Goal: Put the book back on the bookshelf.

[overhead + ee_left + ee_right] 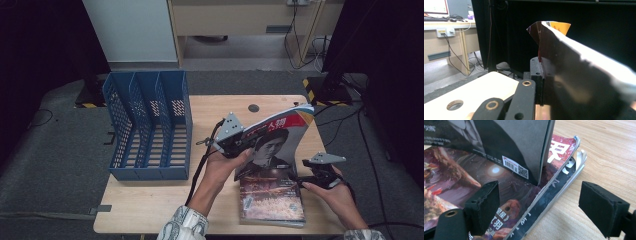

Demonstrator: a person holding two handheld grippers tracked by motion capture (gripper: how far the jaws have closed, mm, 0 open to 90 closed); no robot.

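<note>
The left gripper (235, 142) is pinching the magazine (275, 142) by its left edge and holds it nearly upright above the stack of magazines (272, 200). The long axis of the magazine runs from its bottom edge, which rests on the stack, up and away to the right — the top corner with the yellow and red stripes points to the far right side of the table (150, 205). Its cover with a portrait faces the person. In the left gripper view the jaws are pressed together on the glossy pages (579, 82), which bend away from the camera.

The right gripper (312, 175) sits low at the right side of the stack, and its jaws are spread wide — nothing is between the pads. In the right gripper view the lower corner of the magazine (531, 157) stands on the top cover of the stack (499, 192), near its right edge.

The blue file rack (150, 125) stands on the left part of the table, well apart from the magazines. It has three compartments, and I see nothing inside them.
</note>
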